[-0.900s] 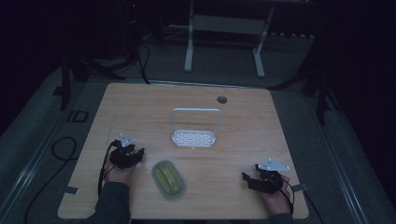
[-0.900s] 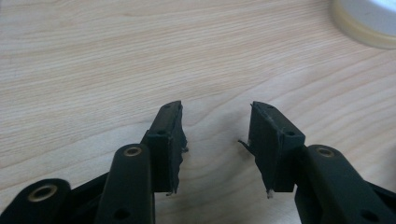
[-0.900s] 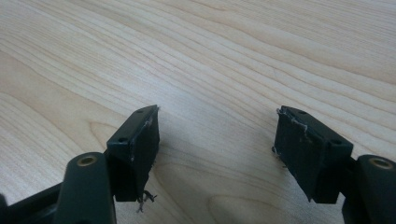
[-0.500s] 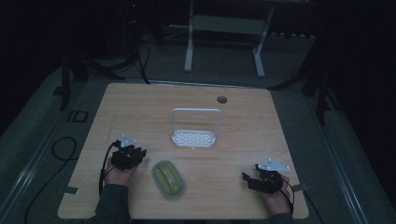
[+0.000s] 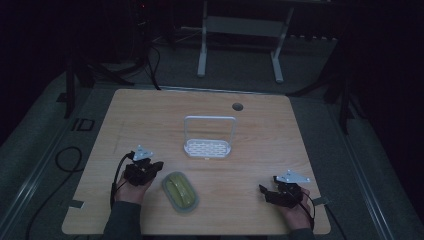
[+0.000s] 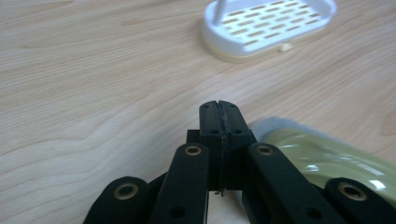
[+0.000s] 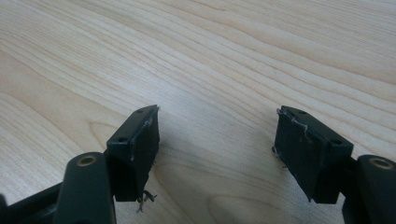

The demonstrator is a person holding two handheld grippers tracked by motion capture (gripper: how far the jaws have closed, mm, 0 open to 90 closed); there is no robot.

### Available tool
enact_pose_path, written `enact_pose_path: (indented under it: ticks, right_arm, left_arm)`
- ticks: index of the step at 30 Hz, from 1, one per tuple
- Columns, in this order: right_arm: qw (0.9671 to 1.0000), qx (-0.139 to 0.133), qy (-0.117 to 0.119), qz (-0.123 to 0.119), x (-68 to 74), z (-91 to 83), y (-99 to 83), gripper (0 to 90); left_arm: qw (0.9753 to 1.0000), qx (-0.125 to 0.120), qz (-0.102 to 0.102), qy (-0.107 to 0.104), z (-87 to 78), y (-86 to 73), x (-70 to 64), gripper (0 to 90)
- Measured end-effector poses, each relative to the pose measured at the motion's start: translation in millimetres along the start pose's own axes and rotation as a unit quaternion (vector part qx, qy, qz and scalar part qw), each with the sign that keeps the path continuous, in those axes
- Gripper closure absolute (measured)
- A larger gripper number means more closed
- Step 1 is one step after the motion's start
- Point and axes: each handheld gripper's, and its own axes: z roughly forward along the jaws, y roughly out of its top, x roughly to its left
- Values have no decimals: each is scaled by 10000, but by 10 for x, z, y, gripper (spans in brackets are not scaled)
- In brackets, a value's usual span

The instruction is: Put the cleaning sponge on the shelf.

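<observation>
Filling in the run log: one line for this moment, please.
left hand-held gripper: shut, empty, beside green soap | right hand-held gripper: open, empty | white rack: empty

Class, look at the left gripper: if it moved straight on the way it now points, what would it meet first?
The left gripper would probably meet bare table first; the white slotted rack lies off to one side, though depth is unclear.

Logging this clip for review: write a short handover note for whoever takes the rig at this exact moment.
Left gripper: jaws shut, empty, low over the table just beside the yellow-green soap in its clear tray.
Right gripper: jaws open, empty, over bare wood at the near right.
White slotted soap rack: mid-table, with nothing in it.
Done: nothing gripped or placed yet.
Left: probably open the left gripper, take the soap and move it to the rack.
</observation>
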Motion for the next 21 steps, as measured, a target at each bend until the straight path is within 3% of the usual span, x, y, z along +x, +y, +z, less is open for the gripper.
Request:
enact_pose_path:
  ticks: [2,3,11,21]
  right_arm:
    - [10000,0,0,-1,0,0,0,302]
    - [10000,0,0,0,0,0,0,302]
    - [10000,0,1,0,-1,0,0,302]
    - [10000,1,1,1,0,0,0,302]
  left_arm:
    - [10000,-22,-8,-60,-6,9,-37,897]
    - [9999,-30,64,-155,-23,40,-149,897]
    - [9981,50,492,-379,-34,105,-481,896]
    - [9946,171,799,-643,-42,119,-727,896]
